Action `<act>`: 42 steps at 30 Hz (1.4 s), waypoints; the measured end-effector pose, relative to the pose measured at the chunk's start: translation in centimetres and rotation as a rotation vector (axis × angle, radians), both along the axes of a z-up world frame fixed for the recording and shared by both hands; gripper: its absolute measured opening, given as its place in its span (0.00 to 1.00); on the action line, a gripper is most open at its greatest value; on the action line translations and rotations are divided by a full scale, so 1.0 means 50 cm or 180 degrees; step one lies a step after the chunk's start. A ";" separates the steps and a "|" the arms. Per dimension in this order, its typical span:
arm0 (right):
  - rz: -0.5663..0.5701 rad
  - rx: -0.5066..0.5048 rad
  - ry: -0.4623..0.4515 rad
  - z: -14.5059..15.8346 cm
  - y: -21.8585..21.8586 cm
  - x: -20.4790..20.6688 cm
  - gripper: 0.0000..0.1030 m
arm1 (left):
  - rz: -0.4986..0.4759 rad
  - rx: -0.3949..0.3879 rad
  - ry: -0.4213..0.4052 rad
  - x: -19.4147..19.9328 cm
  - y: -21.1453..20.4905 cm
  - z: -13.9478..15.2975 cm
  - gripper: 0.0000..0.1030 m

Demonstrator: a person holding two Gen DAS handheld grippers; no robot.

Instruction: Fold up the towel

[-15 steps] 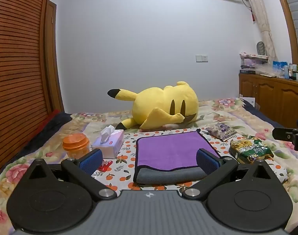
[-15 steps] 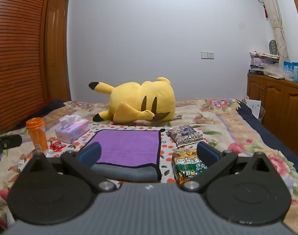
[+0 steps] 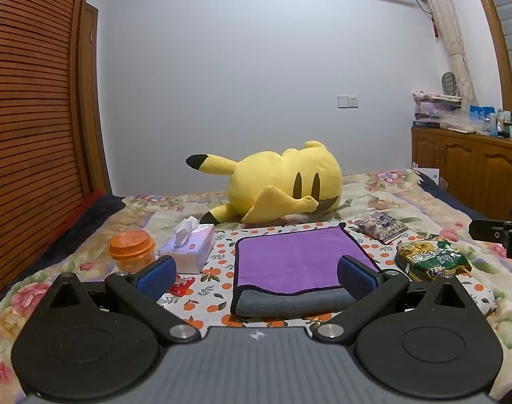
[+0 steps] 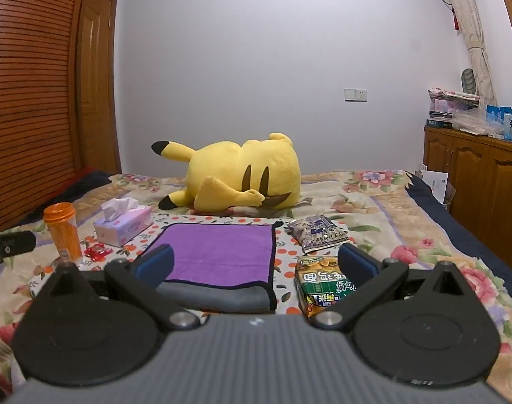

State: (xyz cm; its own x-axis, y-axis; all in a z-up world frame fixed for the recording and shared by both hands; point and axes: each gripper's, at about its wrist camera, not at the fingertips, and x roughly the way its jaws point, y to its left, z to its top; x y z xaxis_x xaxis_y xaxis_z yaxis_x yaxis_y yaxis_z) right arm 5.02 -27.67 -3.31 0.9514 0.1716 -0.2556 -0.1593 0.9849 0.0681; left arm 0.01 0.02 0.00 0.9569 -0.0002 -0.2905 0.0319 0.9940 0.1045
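A purple towel (image 3: 299, 257) with a grey underside and dark edging lies folded flat on the orange-dotted cloth on the bed; its near edge shows the grey fold. It also shows in the right wrist view (image 4: 222, 252). My left gripper (image 3: 256, 274) is open and empty, held above the bed just short of the towel's near edge. My right gripper (image 4: 256, 262) is open and empty, near the towel's near right corner. The right gripper's body shows at the right edge of the left wrist view (image 3: 498, 235).
A yellow plush toy (image 3: 283, 181) lies behind the towel. An orange-lidded jar (image 3: 132, 250), a tissue box (image 3: 188, 247) and a red wrapper (image 3: 180, 284) sit left. A green snack pack (image 3: 431, 257) and a purple packet (image 3: 380, 225) sit right. A wooden cabinet (image 3: 475, 175) stands far right.
Both grippers have lifted and drawn back very slightly; the towel and other things lie as before.
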 end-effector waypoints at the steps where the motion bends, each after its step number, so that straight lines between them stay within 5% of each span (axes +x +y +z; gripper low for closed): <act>1: -0.0002 0.0001 0.0000 0.000 0.000 0.000 1.00 | 0.0000 0.0000 0.0005 0.001 0.000 0.000 1.00; 42: -0.0021 0.0009 0.0029 -0.006 -0.014 0.005 1.00 | 0.0000 0.0016 0.0001 0.003 0.006 -0.001 1.00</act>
